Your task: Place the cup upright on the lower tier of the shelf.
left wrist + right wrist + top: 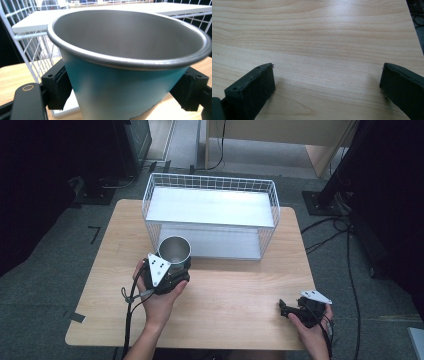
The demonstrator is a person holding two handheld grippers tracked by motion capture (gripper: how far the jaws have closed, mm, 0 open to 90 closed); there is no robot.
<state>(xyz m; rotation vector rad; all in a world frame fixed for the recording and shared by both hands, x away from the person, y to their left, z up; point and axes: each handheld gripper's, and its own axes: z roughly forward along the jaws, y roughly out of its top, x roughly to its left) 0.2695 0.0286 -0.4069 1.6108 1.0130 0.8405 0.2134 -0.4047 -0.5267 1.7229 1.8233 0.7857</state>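
Note:
A metal cup (pixel 174 252) with a teal outside and a grey inside is held upright in my left gripper (pixel 170 270), in front of the white wire rack (pixel 210 215). In the left gripper view the cup (pixel 125 82) sits between the two black pads (pixel 56 87), which press on its sides. My right gripper (pixel 286 309) rests near the table's front right corner, jaws wide apart. In the right gripper view its pads (pixel 254 87) stand over bare wood with nothing between them.
The wire rack has a white upper shelf (pixel 212 206) and a lower one (pixel 220 242) and stands at the back of the wooden table (pixel 235 295). Black stands and cables lie on the grey floor around the table.

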